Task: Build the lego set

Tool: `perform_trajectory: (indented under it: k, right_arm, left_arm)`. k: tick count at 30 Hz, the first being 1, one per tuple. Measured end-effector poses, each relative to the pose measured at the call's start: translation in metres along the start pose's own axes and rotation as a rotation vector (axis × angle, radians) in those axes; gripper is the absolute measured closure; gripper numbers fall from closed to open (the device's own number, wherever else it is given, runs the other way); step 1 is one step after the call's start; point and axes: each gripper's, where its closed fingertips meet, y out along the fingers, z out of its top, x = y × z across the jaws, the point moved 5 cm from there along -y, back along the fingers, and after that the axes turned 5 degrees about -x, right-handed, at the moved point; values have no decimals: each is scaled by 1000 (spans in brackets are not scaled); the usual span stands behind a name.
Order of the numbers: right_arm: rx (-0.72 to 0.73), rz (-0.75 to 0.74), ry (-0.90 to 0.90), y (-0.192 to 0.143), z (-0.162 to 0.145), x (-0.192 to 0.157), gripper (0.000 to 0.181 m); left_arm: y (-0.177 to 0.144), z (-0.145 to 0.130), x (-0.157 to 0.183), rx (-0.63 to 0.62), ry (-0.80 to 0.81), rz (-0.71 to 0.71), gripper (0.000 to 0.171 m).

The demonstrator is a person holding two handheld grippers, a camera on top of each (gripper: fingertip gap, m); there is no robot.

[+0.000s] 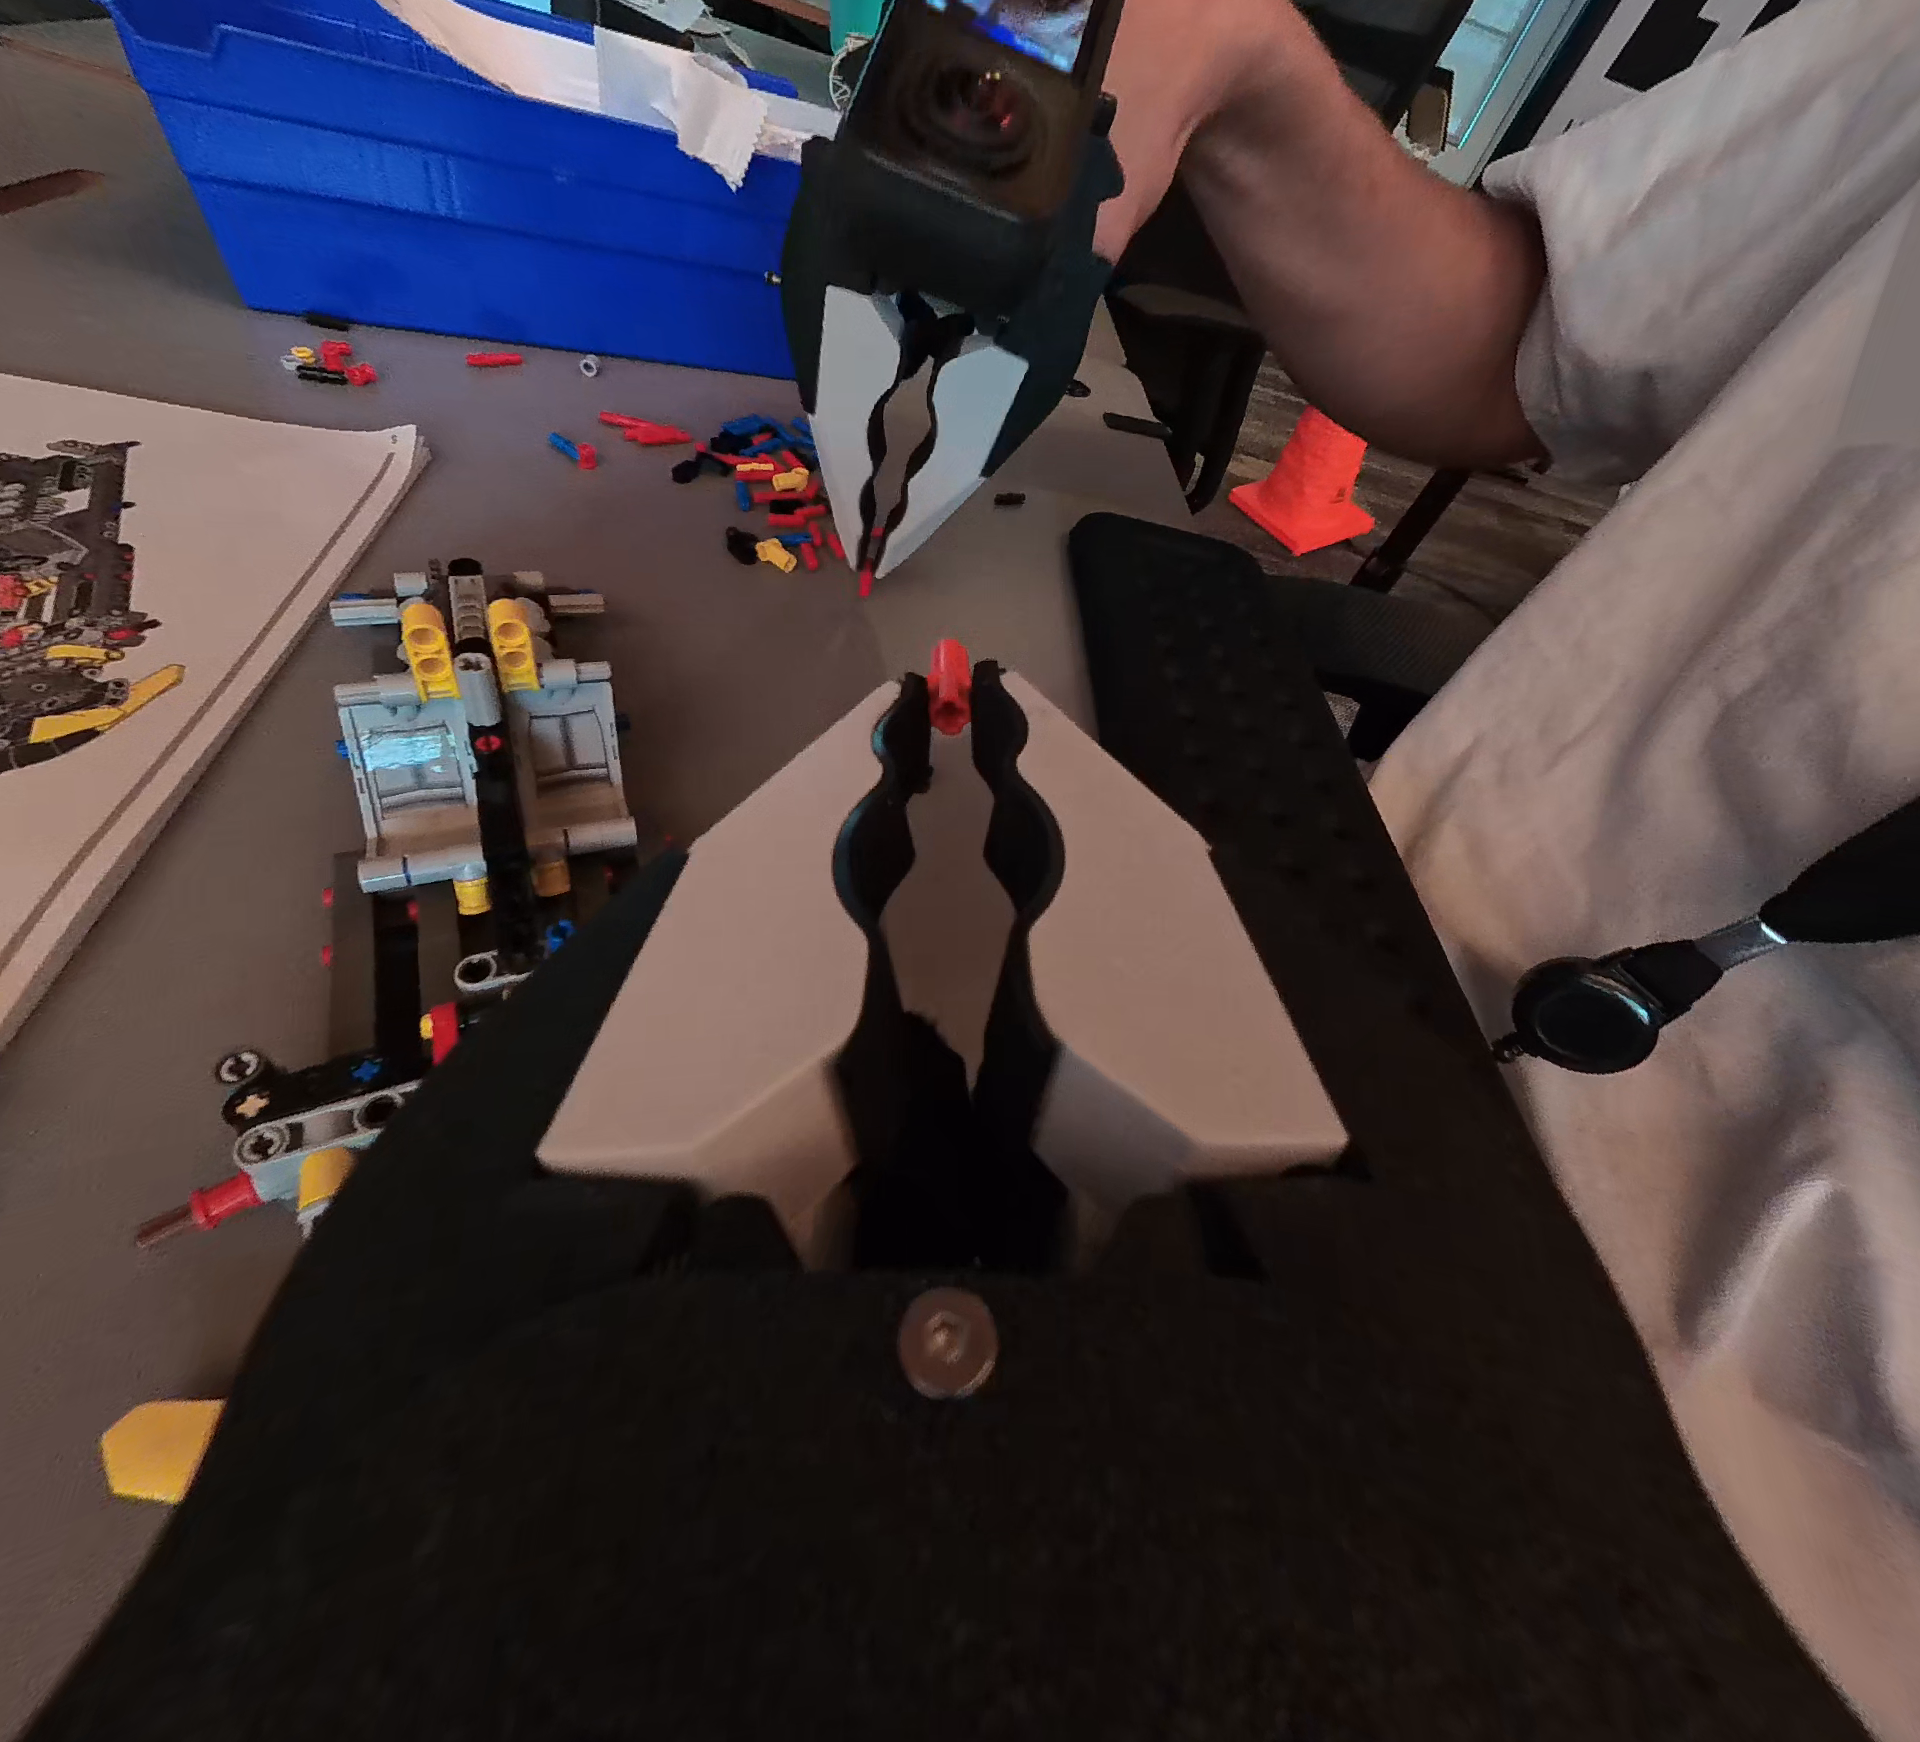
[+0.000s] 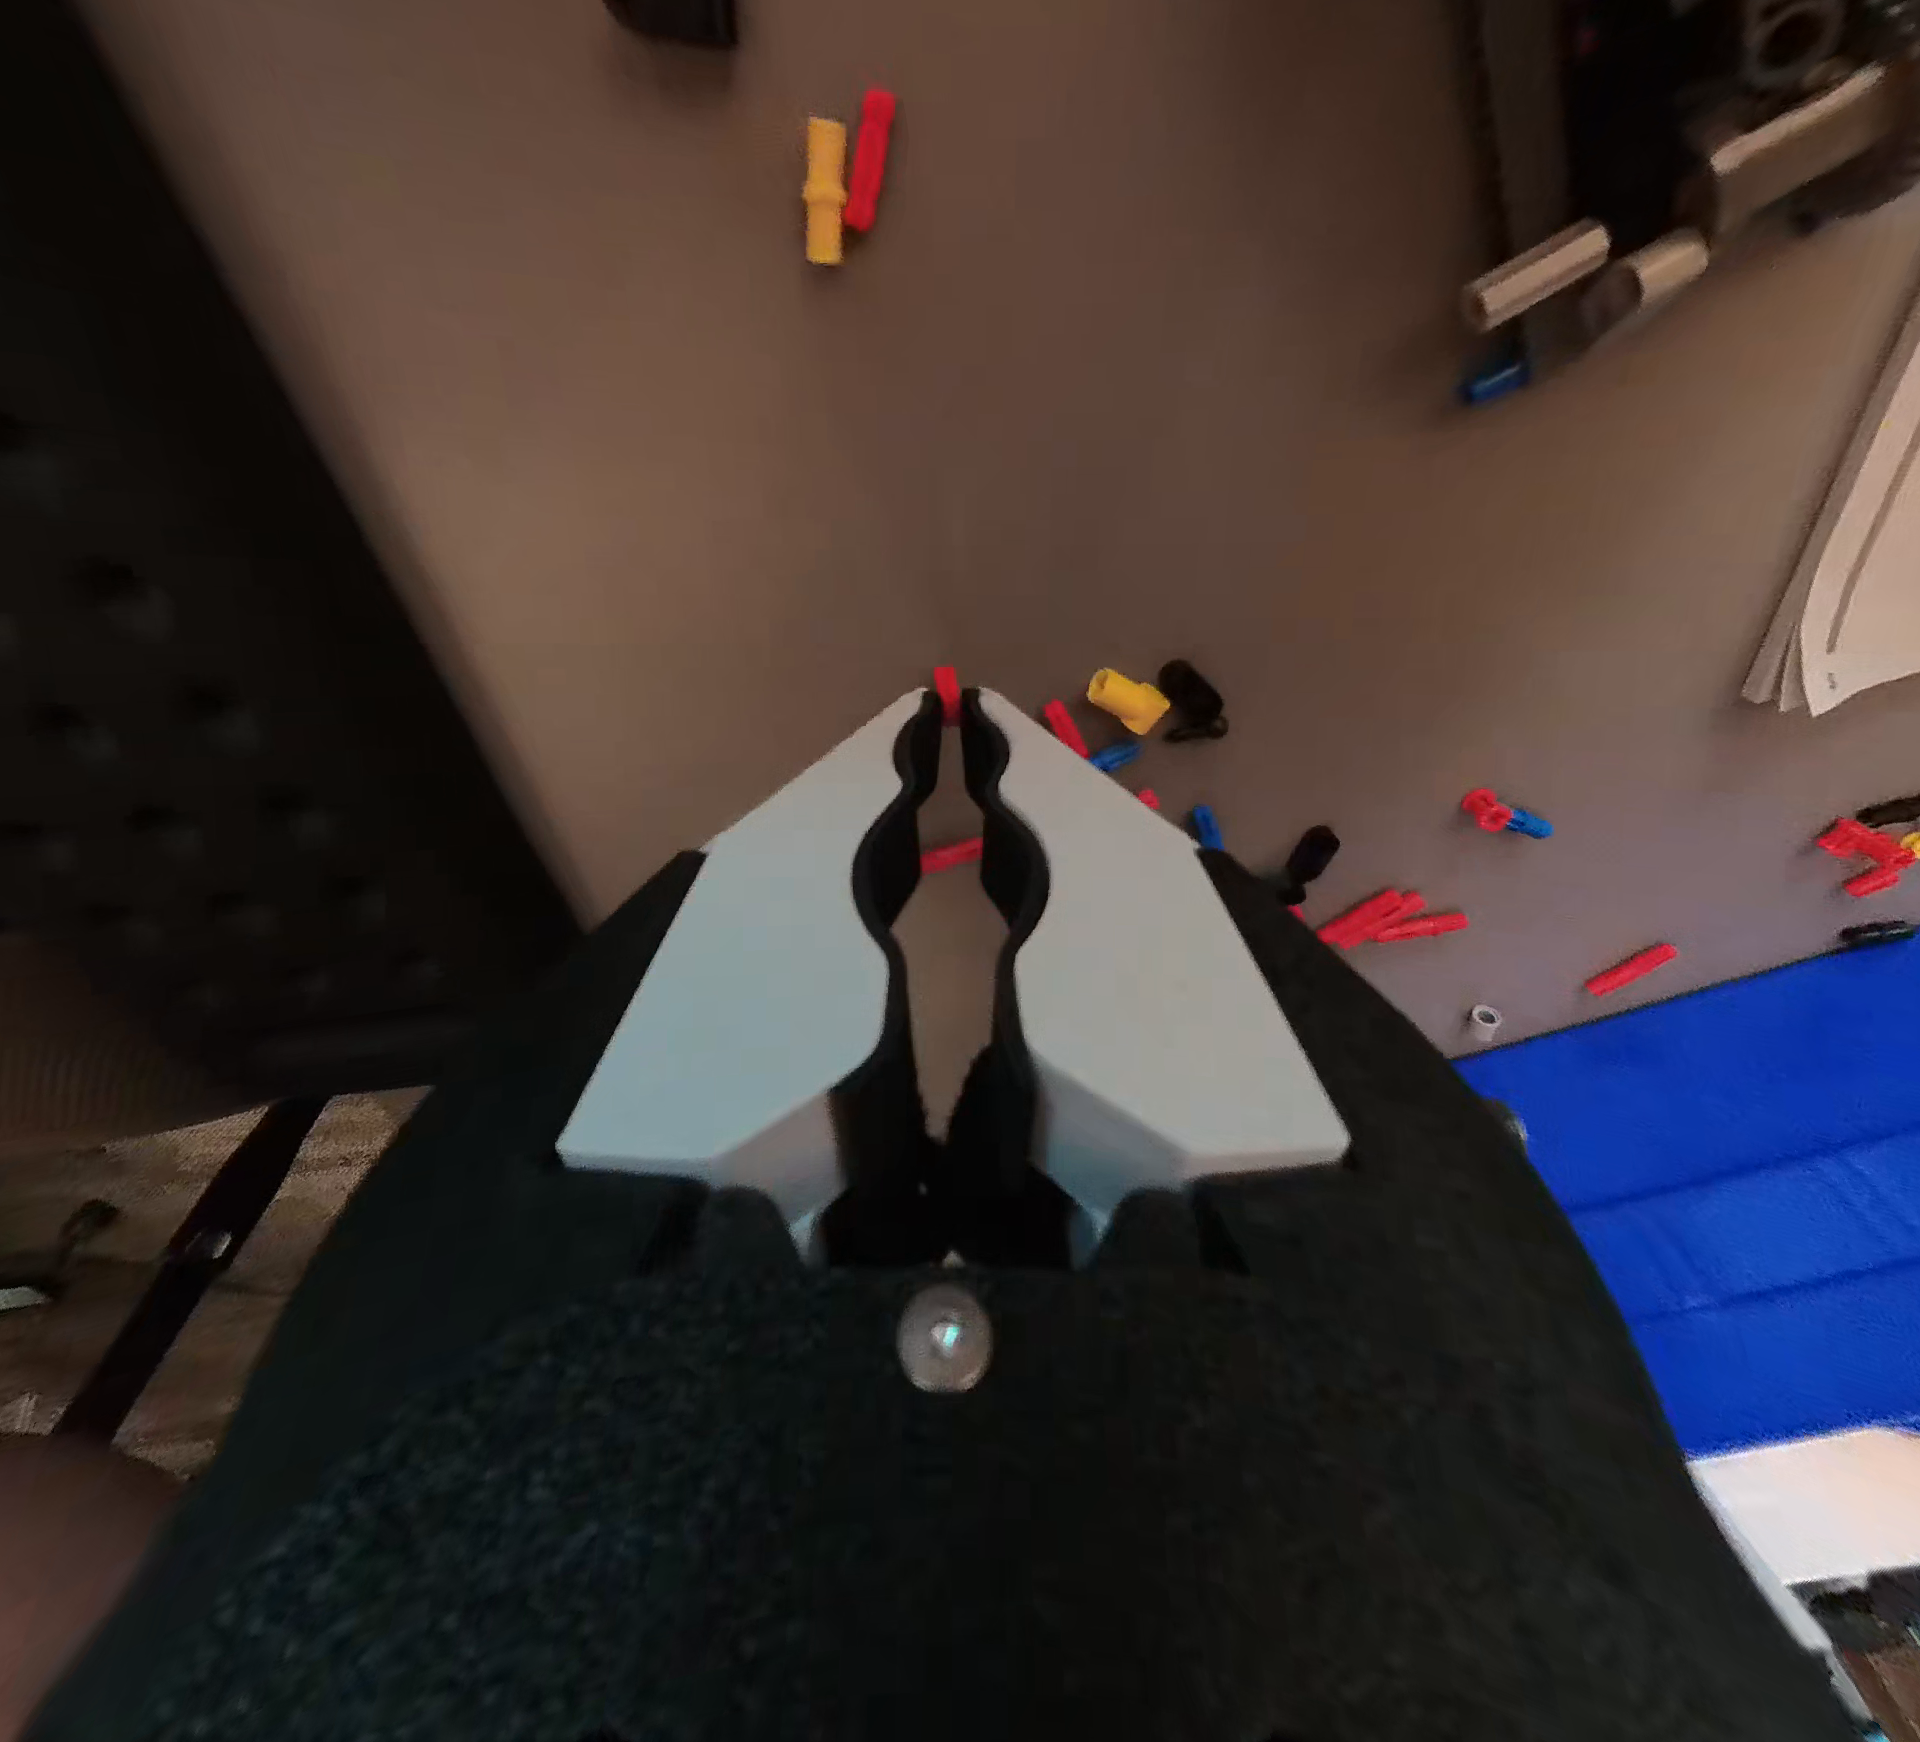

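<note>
My left gripper (image 1: 948,690) is shut on a small red connector piece (image 1: 948,686) and holds it above the table. My right gripper (image 2: 945,703) is shut on a thin red pin (image 2: 944,691); in the left wrist view it (image 1: 865,565) points down at the table with the red pin tip (image 1: 864,584) sticking out, just beyond my left gripper. The part-built grey, black and yellow lego chassis (image 1: 480,757) lies left of my left gripper, and also shows at the top right of the right wrist view (image 2: 1662,165).
A pile of loose red, blue, yellow and black pins (image 1: 764,487) lies by the blue bin (image 1: 457,165). An instruction booklet (image 1: 187,612) lies at the left. A black perforated chair arm (image 1: 1247,757) is at the right. A yellow pin and a red pin (image 2: 847,175) lie apart. There is about 20 centimeters between the tips of the two grippers.
</note>
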Motion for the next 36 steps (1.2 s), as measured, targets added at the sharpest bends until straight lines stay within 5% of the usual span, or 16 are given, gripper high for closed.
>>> perform_trajectory:
  k: [13,26,36]
  right_arm:
    - [-8,-13,-9,1,-1,-2,178]
    - [-217,-86,-3,2,-11,-2,178]
    - [-194,-58,-9,4,-10,-4,178]
  left_arm:
    - [2,0,3,-8,14,-4,166]
    - [1,1,5,-8,23,-6,166]
    - [1,1,5,-8,27,-6,166]
